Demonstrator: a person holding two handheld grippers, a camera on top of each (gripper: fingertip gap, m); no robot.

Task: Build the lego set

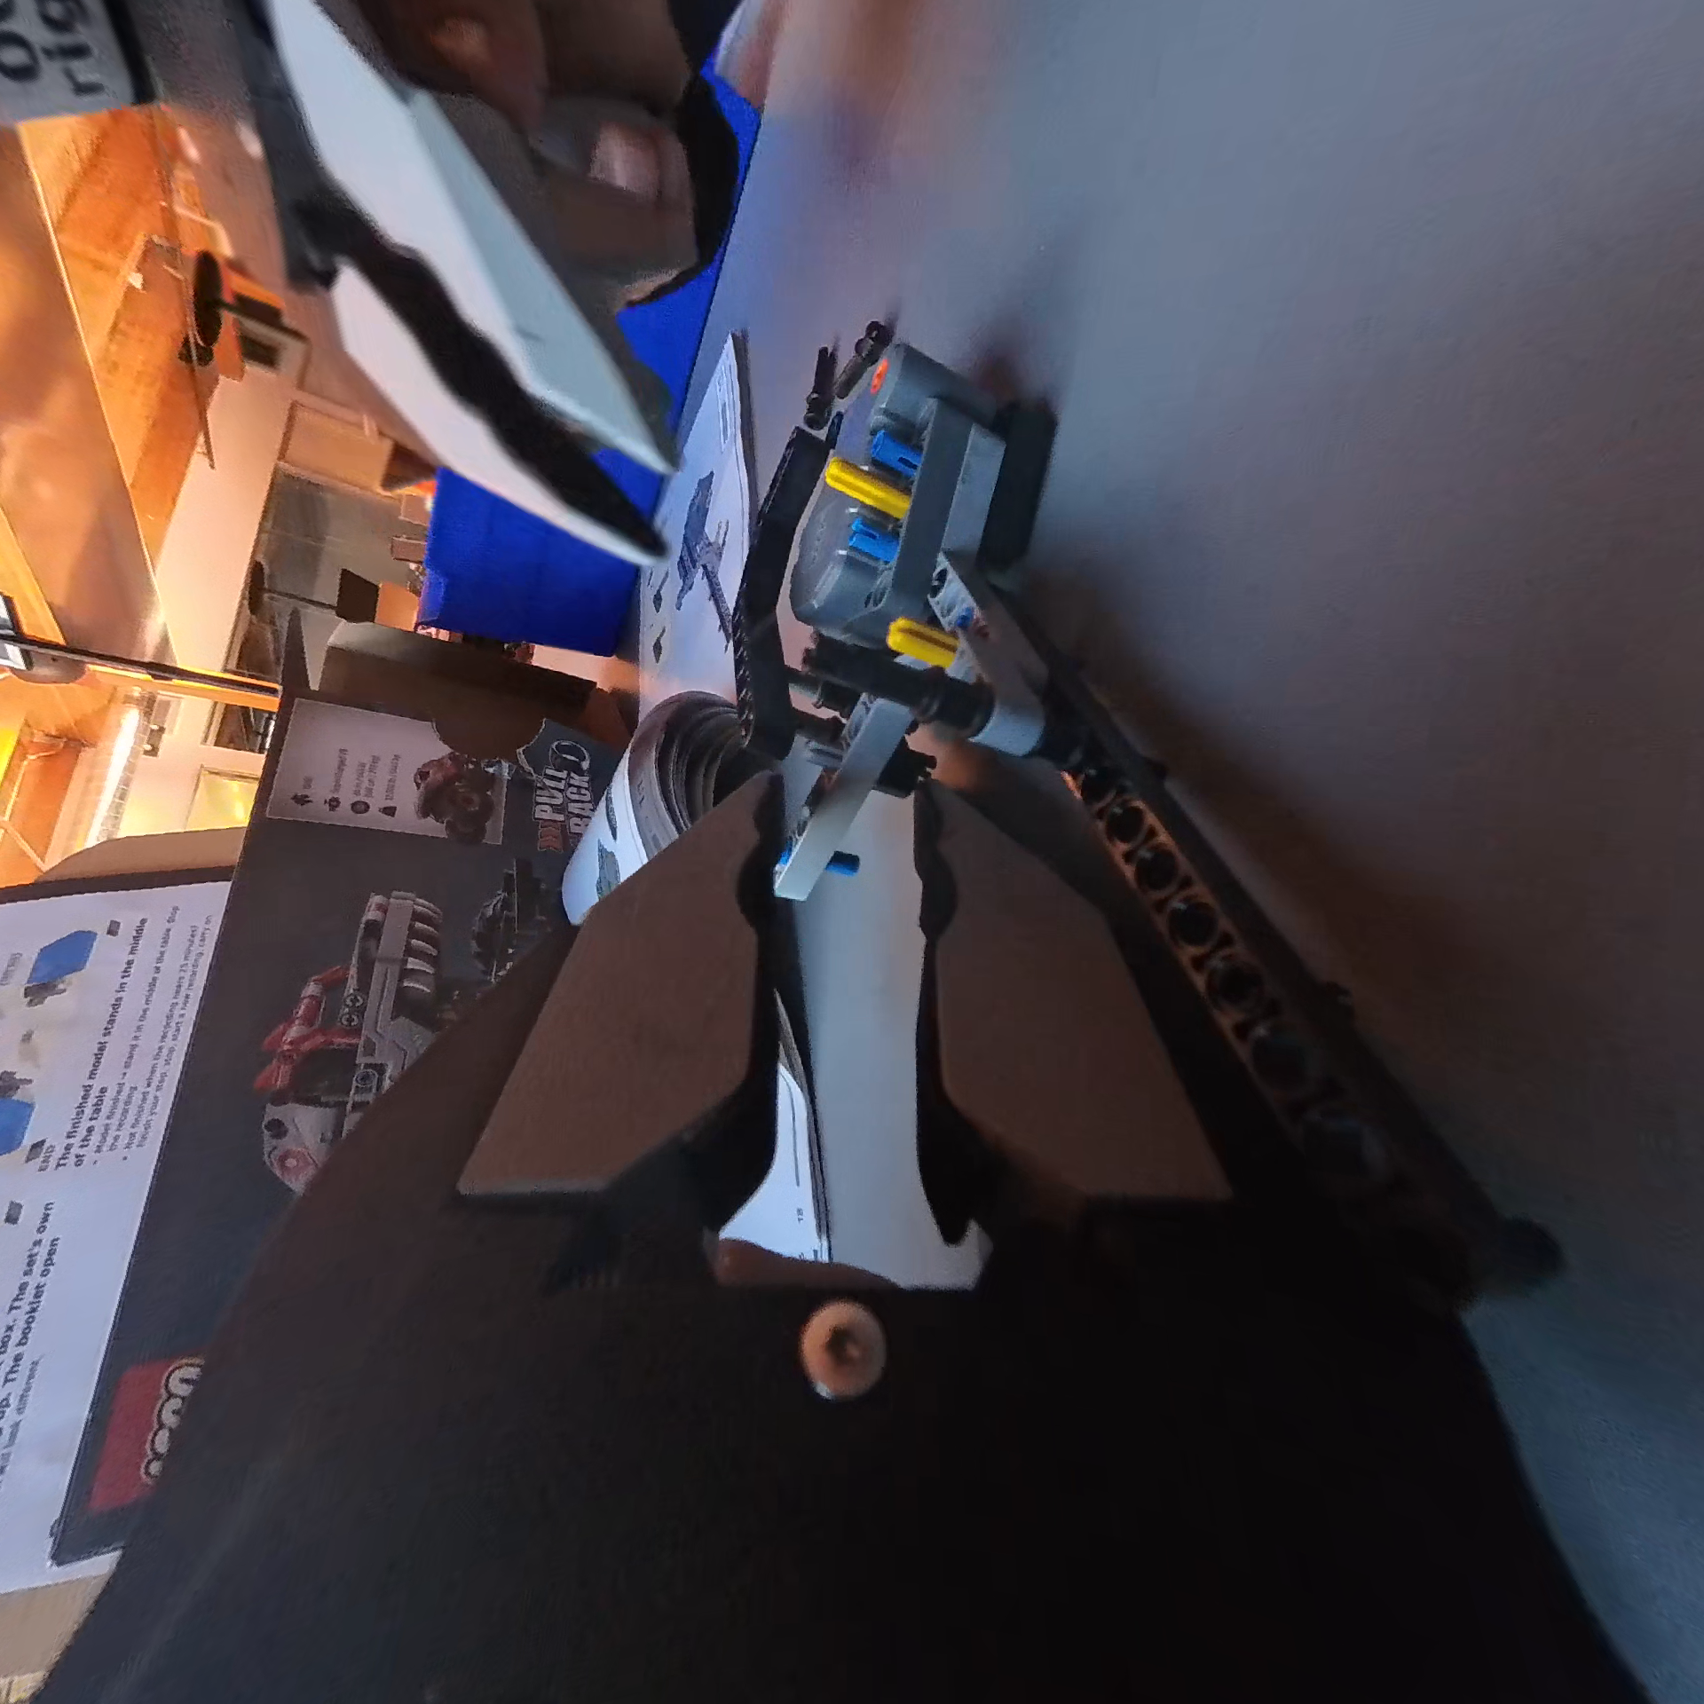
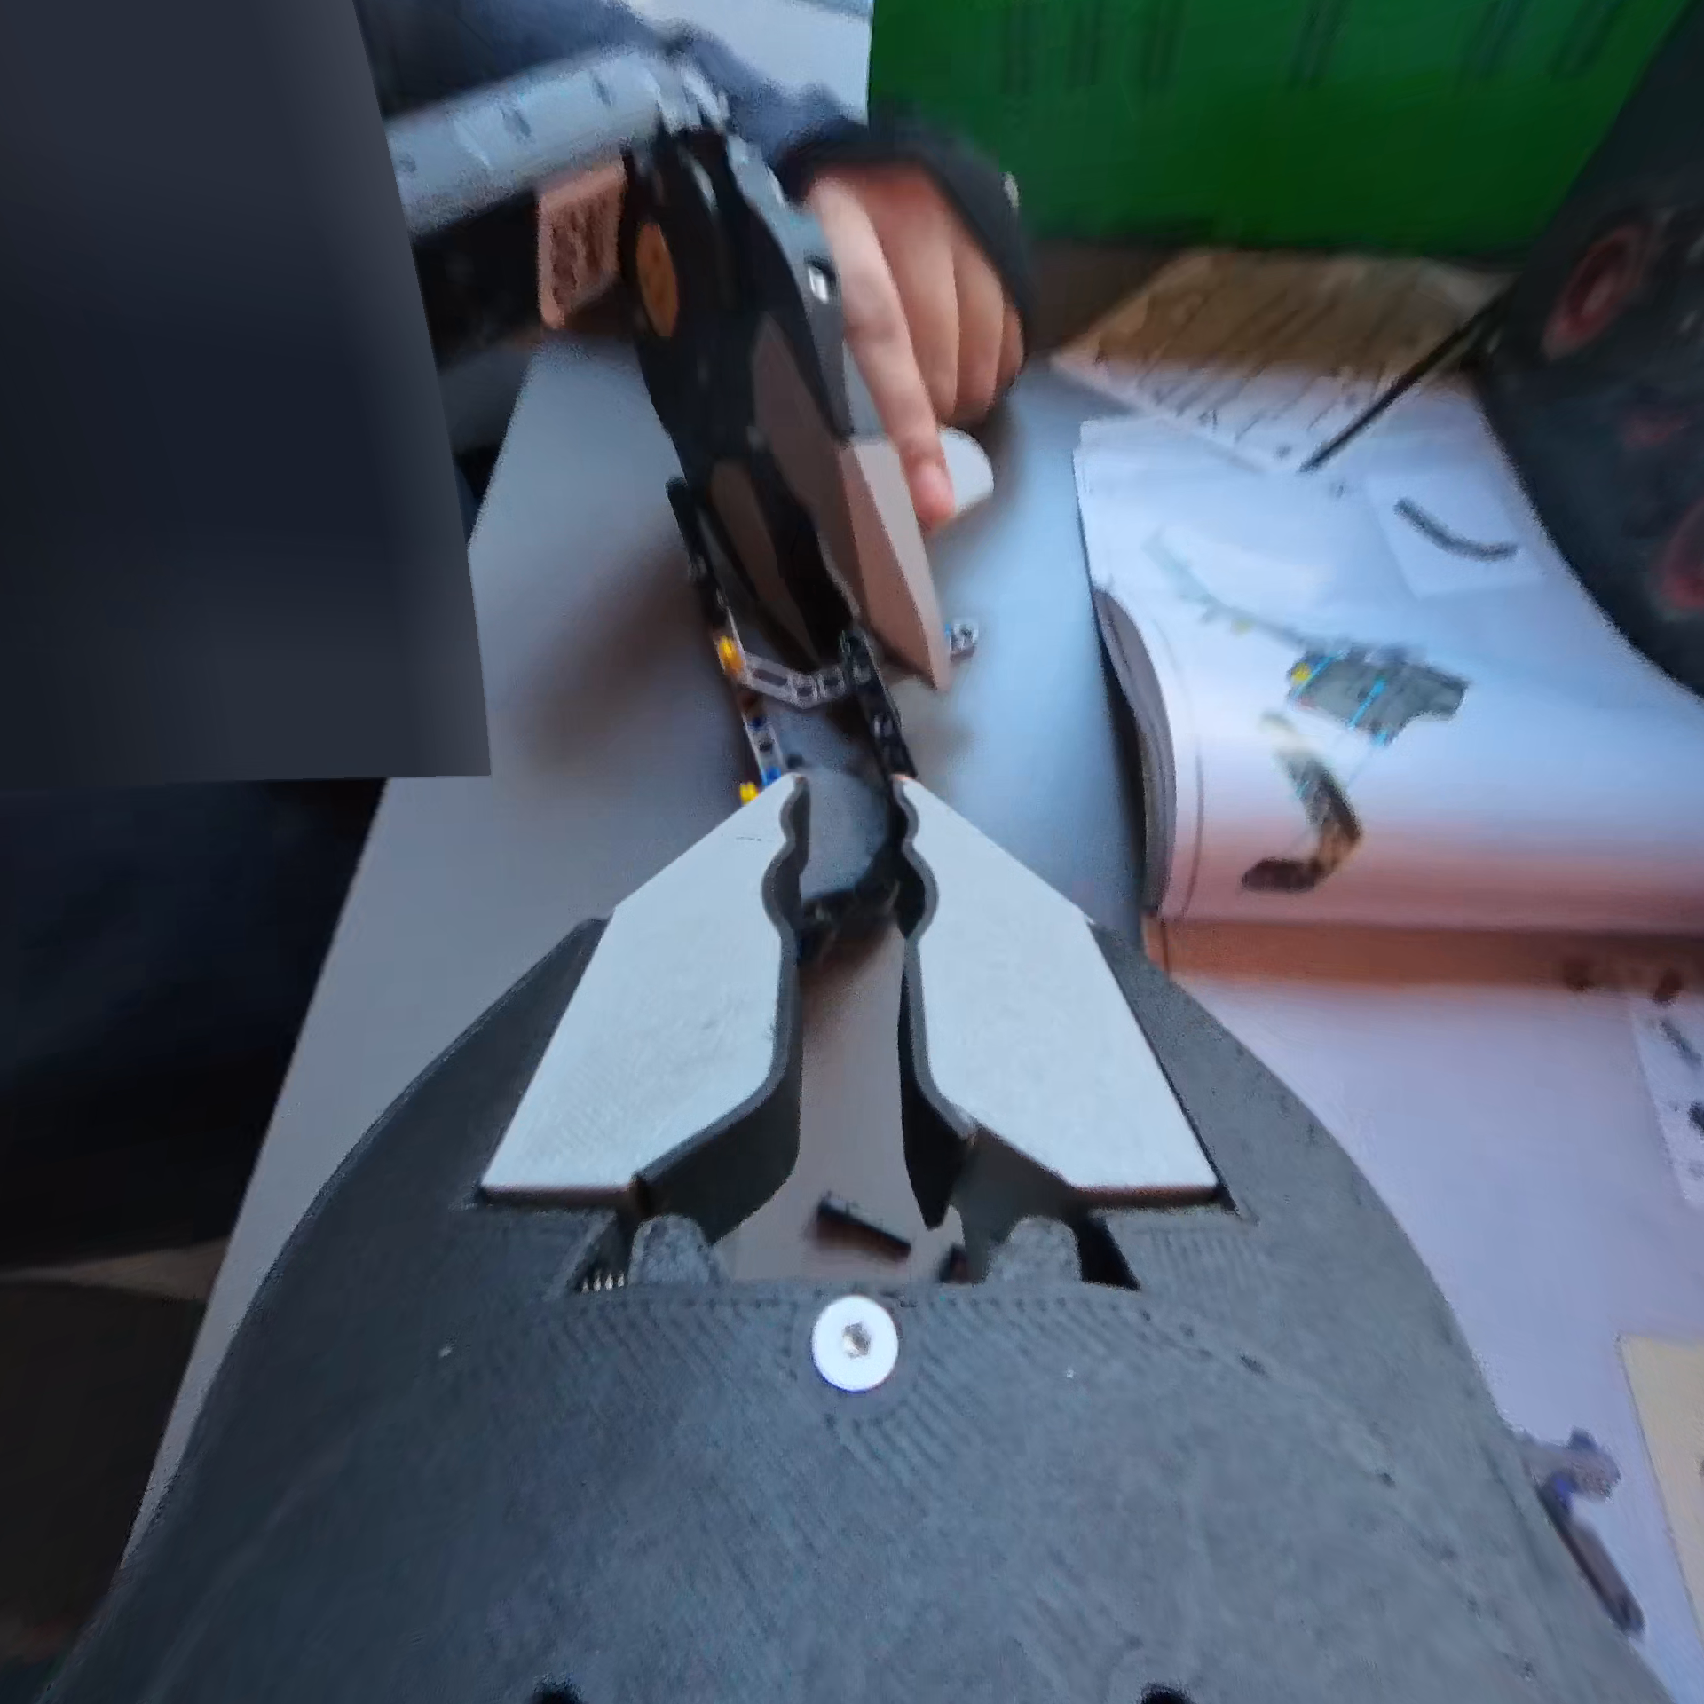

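Note:
The part-built model (image 1: pixel 885 535) lies on the grey table (image 1: pixel 1383 369): a grey block with yellow and blue pins, a curved black beam and a long black beam (image 1: pixel 1199 931). My left gripper (image 1: pixel 844 793) is open, its jaws on either side of a light grey beam (image 1: pixel 830 821) sticking out of the model. My right gripper (image 2: pixel 850 784) is slightly open over the model's black curved end (image 2: pixel 857 890). It also shows in the left wrist view (image 1: pixel 659 507), up and to the left of the model. The left gripper (image 2: pixel 876 664) shows in the right wrist view, at the model's far end (image 2: pixel 798 687).
The set's dark box (image 1: pixel 369 968) and a printed sheet (image 1: pixel 83 1106) lie left of my left gripper. An open instruction booklet (image 2: pixel 1383 692) lies right of the model. A blue bin (image 1: pixel 516 572) stands behind. Loose black pins (image 1: pixel 839 369) lie beyond the model. A hand (image 2: pixel 922 304) holds the left gripper.

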